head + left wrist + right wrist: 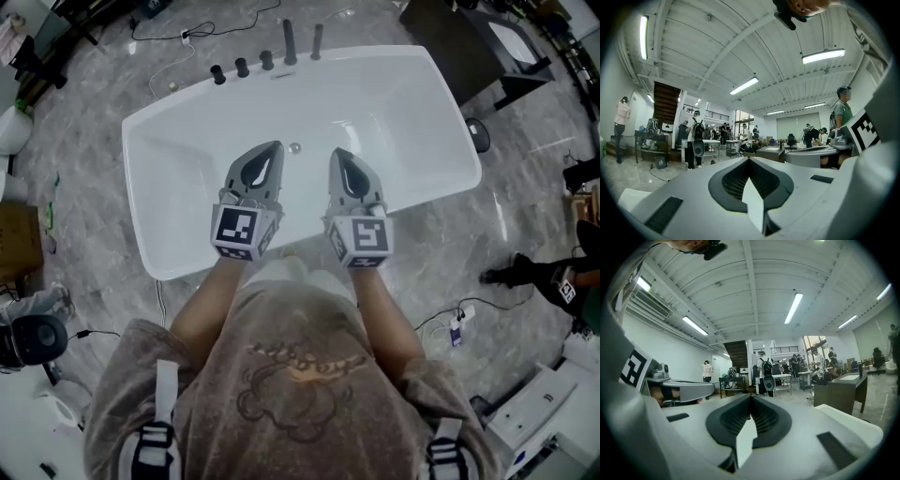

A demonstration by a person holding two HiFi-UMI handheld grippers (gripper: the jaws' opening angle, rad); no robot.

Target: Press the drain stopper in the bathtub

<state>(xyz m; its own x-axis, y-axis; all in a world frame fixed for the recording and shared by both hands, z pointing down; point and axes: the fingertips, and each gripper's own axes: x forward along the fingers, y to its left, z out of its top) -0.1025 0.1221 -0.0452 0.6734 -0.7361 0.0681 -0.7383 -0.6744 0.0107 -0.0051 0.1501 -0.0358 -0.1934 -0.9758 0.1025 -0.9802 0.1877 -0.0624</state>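
Head view: the glossy white bathtub [187,183], a rounded oblong, lies lengthwise left to right under both tongs. Its small round metal drain stopper [294,147] sits between the tips of the left tongs [275,150] and right tongs [337,156], each pressed together on nothing.

A bathtub [155,136] lies crosswise before the person. Taps [266,60] stand in a row on its far rim. The drain stopper [294,147] sits in the tub, between the tips of the left gripper [274,147] and the right gripper [339,154], nearer the left.
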